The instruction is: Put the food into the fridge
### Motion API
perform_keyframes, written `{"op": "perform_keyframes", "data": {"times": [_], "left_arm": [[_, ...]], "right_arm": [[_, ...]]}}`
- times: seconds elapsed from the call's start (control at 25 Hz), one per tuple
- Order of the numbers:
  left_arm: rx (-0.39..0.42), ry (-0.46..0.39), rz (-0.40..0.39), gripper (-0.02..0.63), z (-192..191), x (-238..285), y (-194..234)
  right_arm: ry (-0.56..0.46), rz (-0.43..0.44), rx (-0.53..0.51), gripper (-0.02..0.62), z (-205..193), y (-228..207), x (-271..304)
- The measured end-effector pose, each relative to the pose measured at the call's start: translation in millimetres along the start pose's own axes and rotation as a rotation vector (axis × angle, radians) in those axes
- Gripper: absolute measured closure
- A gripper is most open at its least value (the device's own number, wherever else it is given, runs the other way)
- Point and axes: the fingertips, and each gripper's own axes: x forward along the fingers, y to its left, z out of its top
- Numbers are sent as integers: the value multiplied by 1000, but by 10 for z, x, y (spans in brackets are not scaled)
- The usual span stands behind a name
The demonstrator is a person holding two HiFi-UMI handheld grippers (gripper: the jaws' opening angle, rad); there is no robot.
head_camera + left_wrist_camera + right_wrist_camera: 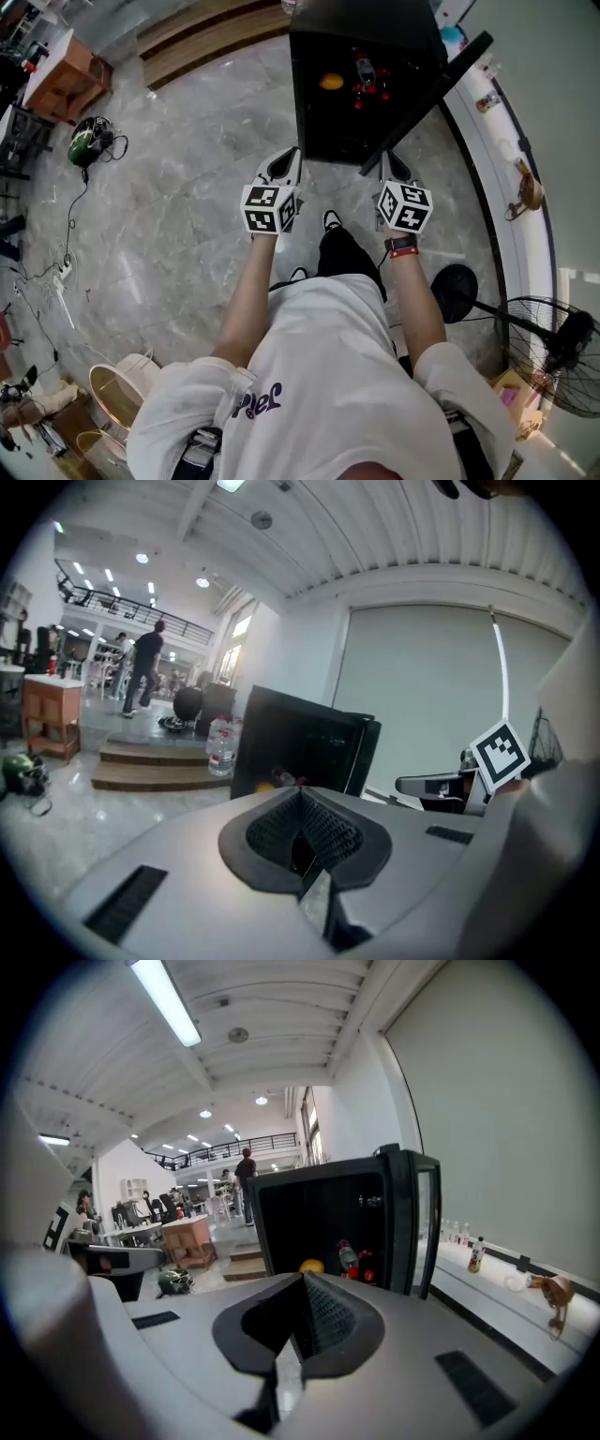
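Observation:
The black fridge (361, 84) stands on the floor ahead with its door (427, 103) swung open to the right. Inside lie an orange (331, 82), a bottle (364, 67) and small red items (375, 91); the right gripper view also shows the orange (311, 1266) and the bottle (347, 1257). My left gripper (284, 161) and right gripper (394, 167) are held side by side just short of the fridge opening. Both are shut with nothing between the jaws, as seen for the left gripper (302, 797) and the right gripper (305, 1283).
A standing fan (553, 352) is at the right, beside a white ledge (502, 150) carrying a bottle and a brown figurine (530, 187). At the left are a green helmet (86, 141), cables, a wooden desk (61, 80) and wooden steps (206, 37). Baskets (117, 394) sit behind me on the left.

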Motion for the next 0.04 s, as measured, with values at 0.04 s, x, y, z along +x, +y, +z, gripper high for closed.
{"op": "perform_keyframes", "data": {"times": [0.04], "left_arm": [[-23, 8, 12, 588, -48, 65, 85]], "right_arm": [[10, 7, 4, 583, -21, -23, 118]]}}
